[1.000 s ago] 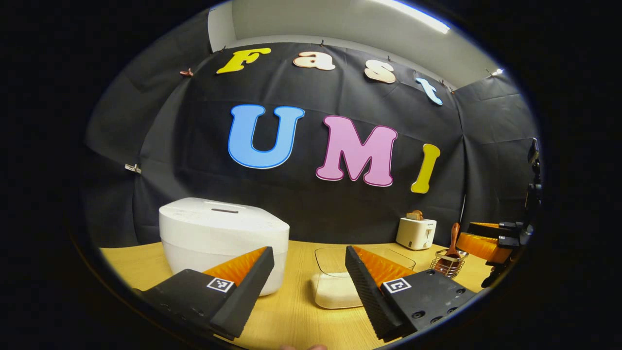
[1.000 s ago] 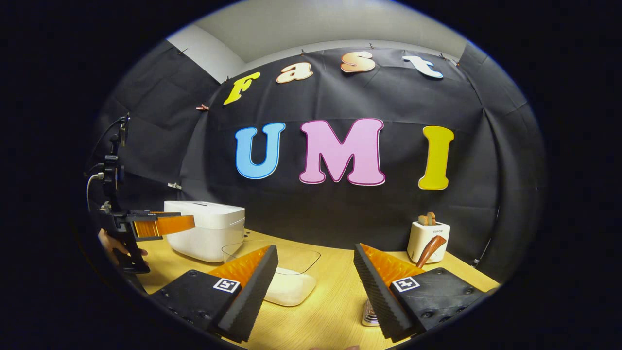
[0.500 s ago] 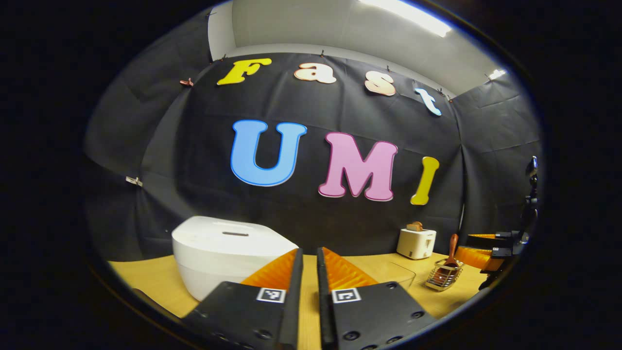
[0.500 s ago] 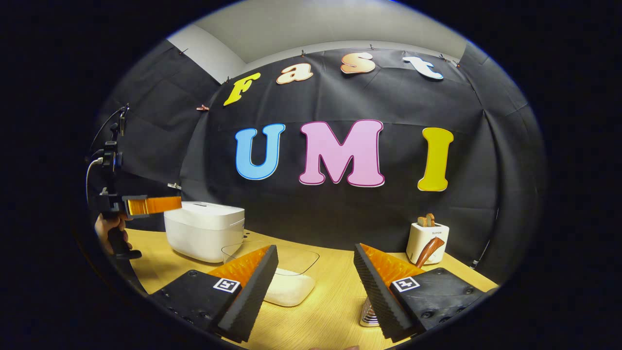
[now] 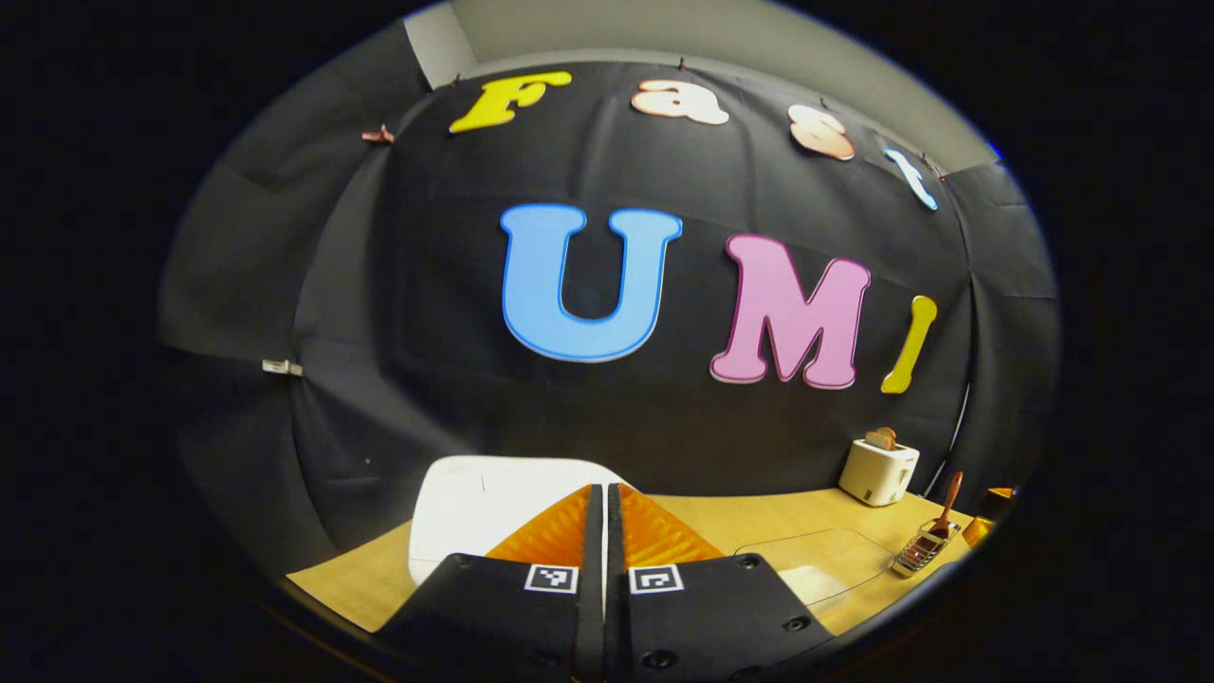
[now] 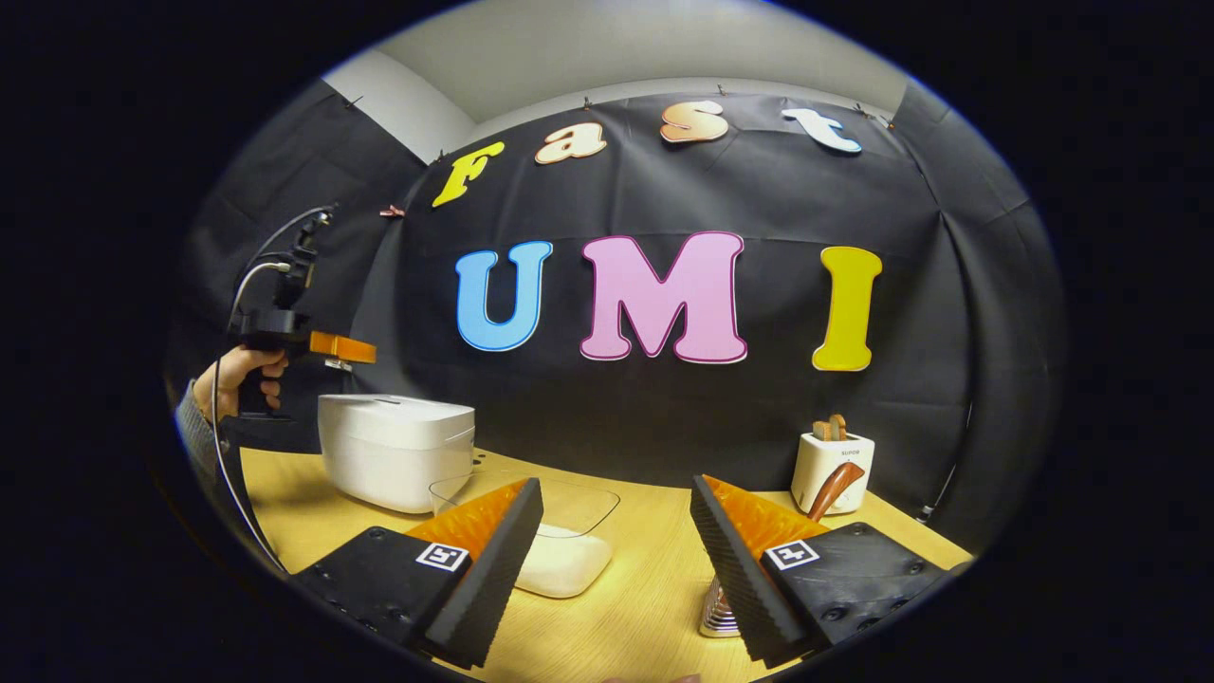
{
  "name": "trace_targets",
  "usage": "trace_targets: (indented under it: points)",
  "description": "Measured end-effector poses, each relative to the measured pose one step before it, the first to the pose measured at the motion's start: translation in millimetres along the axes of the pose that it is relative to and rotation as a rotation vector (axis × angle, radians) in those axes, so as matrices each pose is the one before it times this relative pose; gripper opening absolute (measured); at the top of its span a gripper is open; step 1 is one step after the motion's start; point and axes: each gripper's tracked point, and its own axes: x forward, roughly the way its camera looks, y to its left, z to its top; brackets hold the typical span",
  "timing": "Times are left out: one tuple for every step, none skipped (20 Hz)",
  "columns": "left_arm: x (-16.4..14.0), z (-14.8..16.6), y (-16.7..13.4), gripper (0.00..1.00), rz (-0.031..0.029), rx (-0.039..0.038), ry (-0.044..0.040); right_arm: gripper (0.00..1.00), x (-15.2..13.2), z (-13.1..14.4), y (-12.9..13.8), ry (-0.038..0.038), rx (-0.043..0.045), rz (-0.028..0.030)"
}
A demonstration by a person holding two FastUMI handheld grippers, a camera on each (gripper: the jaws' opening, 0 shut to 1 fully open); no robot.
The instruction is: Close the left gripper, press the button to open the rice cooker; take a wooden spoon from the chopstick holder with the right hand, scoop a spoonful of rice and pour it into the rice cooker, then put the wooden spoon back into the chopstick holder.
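Note:
The white rice cooker (image 5: pixel 474 503) stands with its lid down, just beyond and below my left gripper (image 5: pixel 604 491), which is shut with nothing between its fingers. From the right gripper view, the left gripper (image 6: pixel 363 352) hangs in the air above the rice cooker (image 6: pixel 394 451), held by a hand (image 6: pixel 232 375). My right gripper (image 6: pixel 615 484) is open and empty, low over the table. A glass bowl of rice (image 6: pixel 560 560) lies between its fingers' line of sight. The wooden spoon (image 6: pixel 835 489) stands in the wire chopstick holder (image 6: pixel 718 612), partly hidden behind the right finger.
A white toaster (image 6: pixel 835 465) with bread in it stands at the back right of the wooden table (image 6: pixel 645 607). In the left gripper view, the toaster (image 5: pixel 879 470), chopstick holder (image 5: pixel 922 552) and glass bowl (image 5: pixel 816 569) sit off to the right.
My left gripper went from open to shut, then rose and moved over the rice cooker. The right gripper has stayed where it was, open.

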Motion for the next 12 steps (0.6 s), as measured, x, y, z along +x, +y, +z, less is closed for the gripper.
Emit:
trace_targets:
  points:
    - [7.06, -7.1, 2.83, 0.05, -0.00674, -0.01462, 0.03808, 0.97, -0.02, 0.51, -1.37, -0.00144, -0.00029, -0.00232]
    - [7.17, -7.04, 4.95, 0.06, 0.0036, -0.00389, 0.03102, 0.98, 0.44, -0.44, -1.65, -0.00036, 0.00076, -0.00307]
    - [4.66, -2.48, 4.53, 0.05, 0.01244, 0.00781, 0.02009, 0.98, 0.79, -0.72, -1.86, 0.00189, 0.00214, -0.00322]
    - [3.85, -2.27, 2.68, 0.05, 0.00786, 0.01158, 0.01218, 0.97, 0.38, -0.89, -0.81, 0.00231, 0.00214, -0.00216]
    - [3.8, -1.11, 1.25, 0.05, 0.00278, 0.00854, 0.01705, 0.97, 1.02, -1.22, -1.46, 0.00234, 0.00276, -0.00268]
    - [1.81, -3.7, 2.53, 0.05, 0.01036, 0.00402, 0.01595, 0.97, -0.24, -1.1, -0.8, 0.00249, 0.00263, -0.00098]
    - [2.05, -1.52, 1.35, 0.05, 0.00556, 0.01073, 0.01221, 0.97, 0.61, -1.67, 0.26, 0.00431, 0.00071, 0.00026]
    - [1.54, -3.3, 1.33, 0.05, 0.00967, 0.01638, 0.01634, 0.97, 1.23, -1.47, 0.13, 0.00403, -0.00124, 0.00025]
    - [1.14, -2.52, 1.94, 0.05, 0.01031, 0.01753, 0.01691, 0.97, 0.56, -0.95, 0.46, 0.00359, -0.00214, 0.00098]
    - [2.07, -4.72, -0.68, 0.05, -0.00252, 0.0101, 0.01978, 0.97, -0.16, -1.35, 0.08, 0.00205, -0.00213, 0.0002]
    - [2.56, -3.21, -1.43, 0.05, -0.00486, 0.00496, 0.02076, 0.97, -0.13, 0.2, 0.58, 0.00125, -0.00078, 0.00067]
    - [2.6, -3.23, 0.76, 0.06, 0.0026, 0.00665, 0.01463, 0.97, 1.08, -0.88, -0.35, 0.0028, 0.00039, -0.00006]
